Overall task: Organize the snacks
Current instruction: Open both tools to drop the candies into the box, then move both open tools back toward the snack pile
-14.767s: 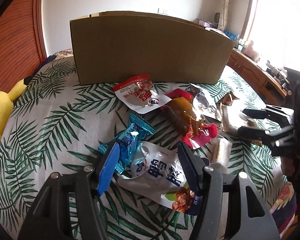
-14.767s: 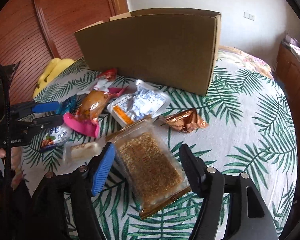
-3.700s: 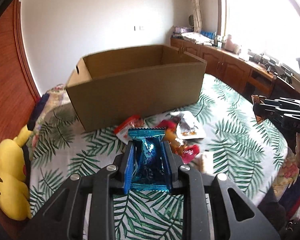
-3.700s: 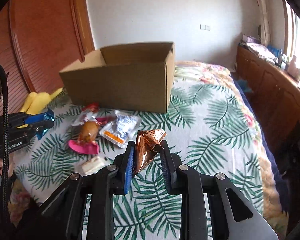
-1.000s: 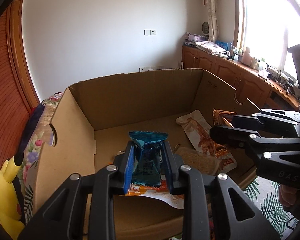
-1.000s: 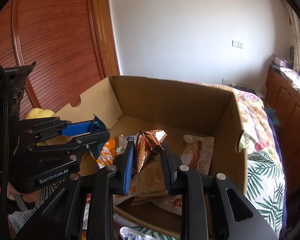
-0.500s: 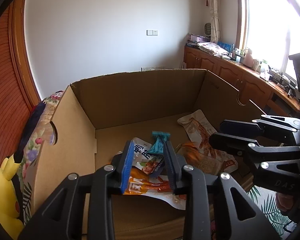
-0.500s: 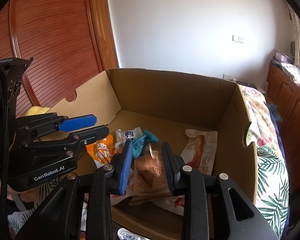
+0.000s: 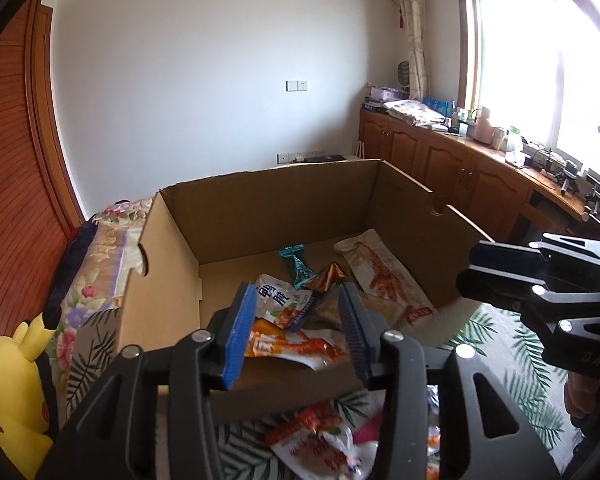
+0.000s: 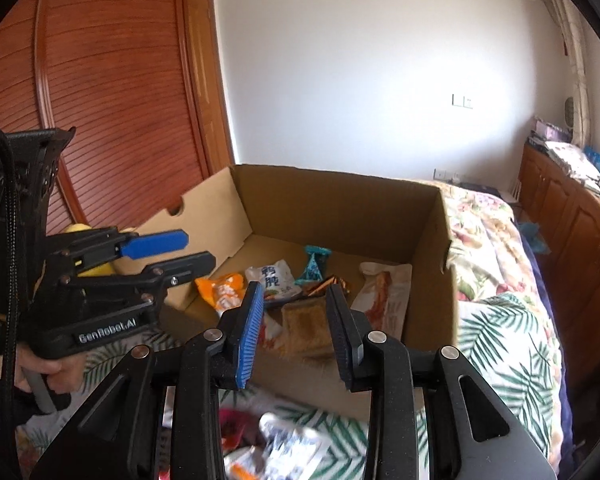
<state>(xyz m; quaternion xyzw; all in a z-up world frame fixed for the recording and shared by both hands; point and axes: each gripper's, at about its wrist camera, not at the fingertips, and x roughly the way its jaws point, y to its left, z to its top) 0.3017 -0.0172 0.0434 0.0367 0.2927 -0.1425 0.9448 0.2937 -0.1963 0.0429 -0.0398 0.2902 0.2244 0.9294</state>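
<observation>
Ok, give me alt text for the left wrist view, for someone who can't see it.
An open left gripper with nothing between its fingers hangs over a cardboard box holding several snack packets, including a blue packet and a copper foil packet. The right gripper shows at right; more snacks lie outside the box.

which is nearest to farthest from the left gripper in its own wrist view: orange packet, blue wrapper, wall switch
1. orange packet, in the box just beyond the left gripper
2. blue wrapper, deeper on the box floor
3. wall switch, on the far wall
</observation>
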